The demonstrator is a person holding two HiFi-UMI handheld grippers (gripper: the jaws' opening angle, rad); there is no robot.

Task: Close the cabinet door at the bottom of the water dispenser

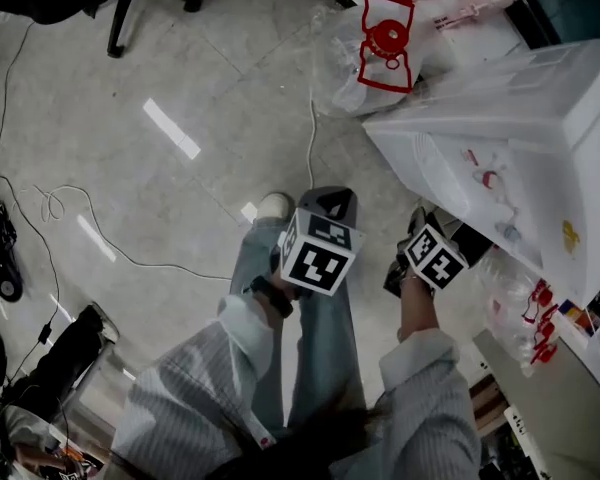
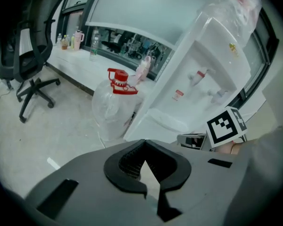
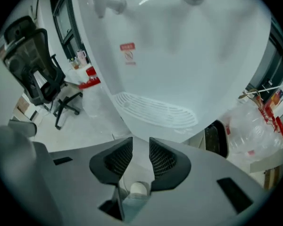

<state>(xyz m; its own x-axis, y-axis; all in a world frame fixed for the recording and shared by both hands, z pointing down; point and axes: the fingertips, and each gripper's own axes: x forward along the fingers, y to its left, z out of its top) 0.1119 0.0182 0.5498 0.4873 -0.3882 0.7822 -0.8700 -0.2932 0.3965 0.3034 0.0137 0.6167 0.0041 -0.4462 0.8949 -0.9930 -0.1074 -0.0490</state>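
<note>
The head view looks steeply down from above the person onto the floor (image 1: 180, 88), with the water dispenser (image 1: 540, 118) along its right side. The left gripper view rides on the left tool (image 2: 142, 145) and faces the dispenser's front from a little way back; it shares the water bottle (image 2: 114, 112) beside the dispenser with the head view. The right gripper view rides on the right tool (image 3: 140, 149) and looks up at that same front from close by, so all 3 views share the dispenser.

Red-capped water jug (image 2: 114, 112) and black office chair (image 2: 30, 60) stand apart
</note>
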